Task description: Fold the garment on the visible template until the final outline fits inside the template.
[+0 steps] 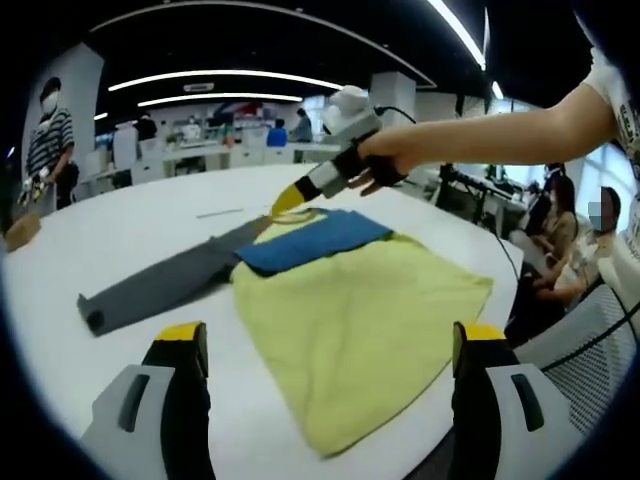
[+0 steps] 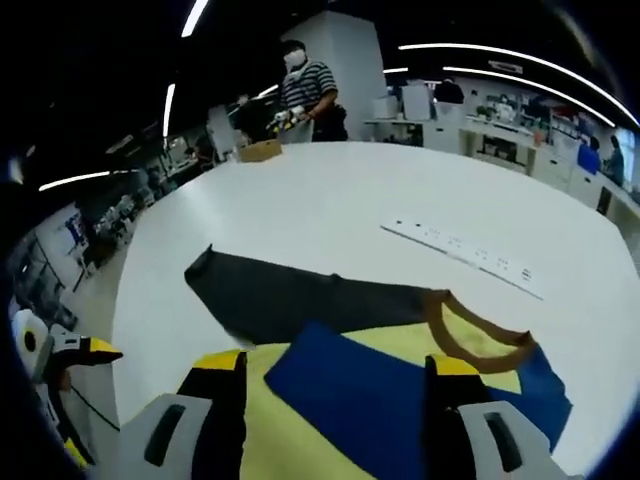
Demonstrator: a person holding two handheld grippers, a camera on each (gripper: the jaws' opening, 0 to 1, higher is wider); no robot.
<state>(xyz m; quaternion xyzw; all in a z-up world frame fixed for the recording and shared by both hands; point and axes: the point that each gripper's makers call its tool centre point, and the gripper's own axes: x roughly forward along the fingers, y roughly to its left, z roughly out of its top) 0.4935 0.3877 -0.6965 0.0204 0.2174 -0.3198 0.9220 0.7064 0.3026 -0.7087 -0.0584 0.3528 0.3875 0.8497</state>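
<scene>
Garment (image 1: 360, 320) spread on table (image 1: 150, 215), one grey sleeve still out | my left gripper (image 1: 325, 345) open, empty | right gripper (image 1: 287, 201) at collar, grip unclear | folding mostly left

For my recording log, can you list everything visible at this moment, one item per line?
Garment: one, yellow body, blue sleeve folded across, grey sleeve stretched out, brown collar; flat on the table.
Table: one, white, round.
Strip: one, white, on the table beyond the collar.
Box: one, brown, far table edge.
People: several; one in a striped top by the far edge.
Left gripper: open, yellow-tipped, above the garment's near edge.
Right gripper: at the collar; open in its own view.
Hand: holding the right gripper.
</scene>
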